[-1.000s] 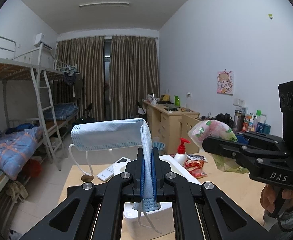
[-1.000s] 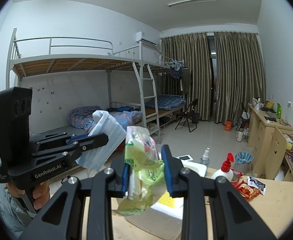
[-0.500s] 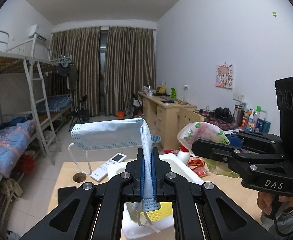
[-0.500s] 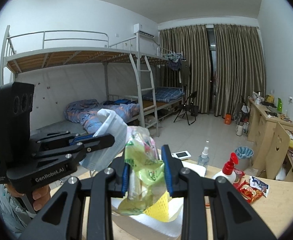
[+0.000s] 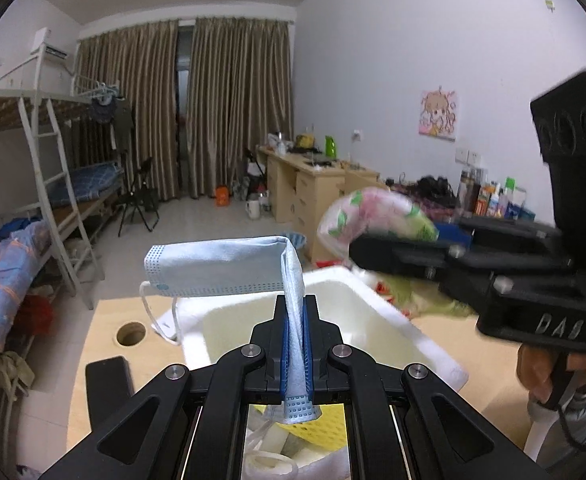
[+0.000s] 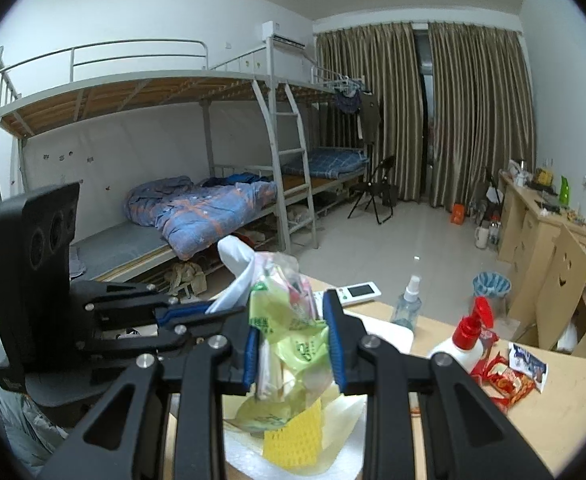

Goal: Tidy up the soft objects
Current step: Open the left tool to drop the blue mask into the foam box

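We note the white foam box on the wooden table, open side up, with a yellow mesh sponge inside. Above it, the left gripper pinches a pale blue face mask: folded, long axis running left, ear loop dangling. The right gripper, jaws partway closed, clamps a crumpled clear plastic bag with green and pink print, standing upright between the pads.
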### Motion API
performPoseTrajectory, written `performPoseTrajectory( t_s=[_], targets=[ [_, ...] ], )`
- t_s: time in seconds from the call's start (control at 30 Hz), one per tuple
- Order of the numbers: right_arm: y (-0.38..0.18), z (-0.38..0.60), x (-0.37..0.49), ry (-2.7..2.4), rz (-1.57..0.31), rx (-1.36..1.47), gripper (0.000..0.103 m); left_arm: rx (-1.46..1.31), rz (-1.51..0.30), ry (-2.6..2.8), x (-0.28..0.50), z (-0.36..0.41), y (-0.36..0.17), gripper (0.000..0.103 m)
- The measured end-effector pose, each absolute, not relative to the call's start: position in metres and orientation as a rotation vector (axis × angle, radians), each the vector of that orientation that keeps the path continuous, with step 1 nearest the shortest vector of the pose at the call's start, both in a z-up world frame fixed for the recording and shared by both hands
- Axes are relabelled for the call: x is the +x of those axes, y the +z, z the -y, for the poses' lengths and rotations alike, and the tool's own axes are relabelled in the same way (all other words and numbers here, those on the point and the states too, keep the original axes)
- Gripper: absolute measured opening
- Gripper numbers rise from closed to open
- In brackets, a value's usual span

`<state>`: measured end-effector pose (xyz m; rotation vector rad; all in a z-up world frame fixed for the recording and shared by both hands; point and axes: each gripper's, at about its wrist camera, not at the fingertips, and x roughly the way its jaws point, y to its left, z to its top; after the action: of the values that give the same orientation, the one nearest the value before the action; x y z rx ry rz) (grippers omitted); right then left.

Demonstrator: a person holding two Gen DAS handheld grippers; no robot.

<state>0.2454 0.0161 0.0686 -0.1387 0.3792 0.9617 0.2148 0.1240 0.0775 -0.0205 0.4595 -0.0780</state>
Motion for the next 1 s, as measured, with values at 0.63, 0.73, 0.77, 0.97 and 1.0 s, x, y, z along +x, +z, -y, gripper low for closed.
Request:
performPoseTrajectory(
  t_s=[0.63,0.73,0.77,0.97,1.0],
  targets=[
    [0.071,-0.012,0.255,0.942,-0.391,-0.117,0.034,0.014,-0.463,-0.106,0.222,-0.119,0.061,0.073],
    [0.071,-0.011,0.253,0.94,-0.385,-0.117,0.034,0.021,-0.431,-0.084,0.216,-0.121,0.064,0.093],
    [0.071,-0.011,0.252,0.94,-0.383,-0.117,0.034,0.021,-0.41,-0.068,0.212,-0.122,0.066,0.096],
    [0.07,-0.01,0.251,0.938,-0.379,-0.116,0.034,0.024,-0.336,0.017,0.192,-0.128,0.07,0.101],
    [0.07,-0.01,0.251,0.937,-0.378,-0.117,0.034,0.023,-0.325,0.021,0.189,-0.13,0.071,0.101]
  ],
)
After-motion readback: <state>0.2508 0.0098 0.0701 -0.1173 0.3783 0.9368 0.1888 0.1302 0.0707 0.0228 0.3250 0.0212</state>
